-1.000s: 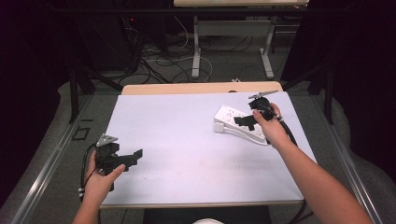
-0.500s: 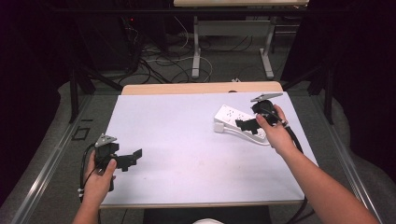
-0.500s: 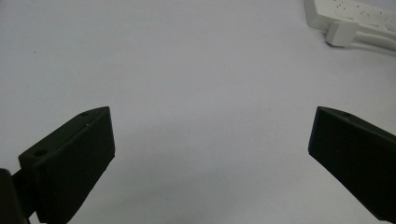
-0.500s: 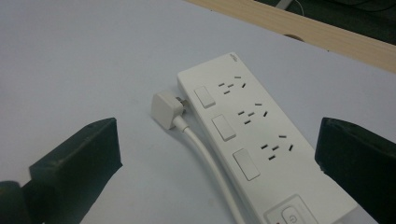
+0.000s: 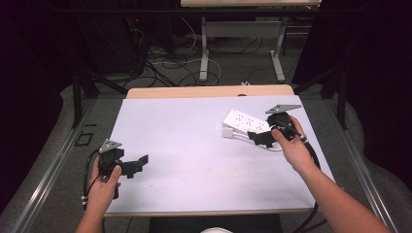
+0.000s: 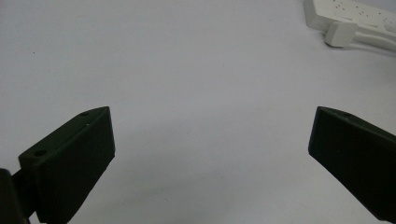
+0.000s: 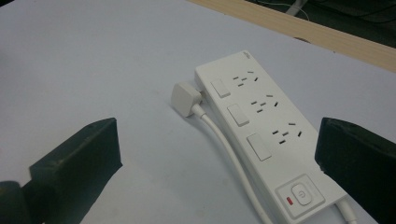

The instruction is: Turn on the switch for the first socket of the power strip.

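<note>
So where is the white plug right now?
In the right gripper view the white plug lies on the table against the power strip, at its end away from the switch, ahead of the open right gripper.

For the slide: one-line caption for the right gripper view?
Open right gripper poised over a white plastic power strip, white plug lying beside it.

right gripper [image 5: 256, 137]: has drawn back a little toward the person's side, now at the near edge of the power strip [image 5: 246, 122] rather than over it
right jaws: held wide apart, pointing left across the table
power strip plug [image 7: 184, 99]: more of it uncovered beside the strip
</note>
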A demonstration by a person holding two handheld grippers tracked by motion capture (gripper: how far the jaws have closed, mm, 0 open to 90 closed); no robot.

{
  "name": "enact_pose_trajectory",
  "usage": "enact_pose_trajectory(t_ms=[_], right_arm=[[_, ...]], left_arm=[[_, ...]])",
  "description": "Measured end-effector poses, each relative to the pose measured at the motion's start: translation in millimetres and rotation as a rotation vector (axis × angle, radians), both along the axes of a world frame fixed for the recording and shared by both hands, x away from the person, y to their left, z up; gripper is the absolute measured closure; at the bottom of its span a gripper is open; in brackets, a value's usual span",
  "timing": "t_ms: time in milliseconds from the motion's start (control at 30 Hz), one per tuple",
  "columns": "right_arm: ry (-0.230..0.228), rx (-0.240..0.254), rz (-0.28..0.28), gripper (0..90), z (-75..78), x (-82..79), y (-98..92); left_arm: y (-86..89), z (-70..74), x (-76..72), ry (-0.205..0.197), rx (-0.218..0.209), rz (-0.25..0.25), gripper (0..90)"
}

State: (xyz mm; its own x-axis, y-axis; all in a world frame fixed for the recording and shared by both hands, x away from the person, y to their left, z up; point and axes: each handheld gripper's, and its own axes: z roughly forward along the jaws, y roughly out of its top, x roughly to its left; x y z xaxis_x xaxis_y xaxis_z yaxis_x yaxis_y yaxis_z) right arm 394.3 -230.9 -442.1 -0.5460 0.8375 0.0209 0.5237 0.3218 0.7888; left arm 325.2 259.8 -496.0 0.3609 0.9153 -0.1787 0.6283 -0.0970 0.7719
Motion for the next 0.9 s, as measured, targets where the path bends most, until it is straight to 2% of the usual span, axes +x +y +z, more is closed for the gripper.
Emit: enact_pose_trajectory(t_ms=[367, 500, 900], right_arm=[[-0.011, 0.005, 0.019, 0.0, -1.7, -27.2, -8.7], [-0.020, 0.012, 0.020, 0.0, -3.3, -36.4, -12.3], [-0.002, 0.046, 0.000, 1.0, -21.6, -56.4, -23.8]], left_arm=[[-0.4, 0.7, -0.4, -0.006, -0.008, -0.004, 0.3], [-1.2, 1.9, -1.2, 0.004, -0.011, -0.008, 0.4], [-2.3, 1.8, -1.4, -0.010, -0.012, -0.011, 0.4]])
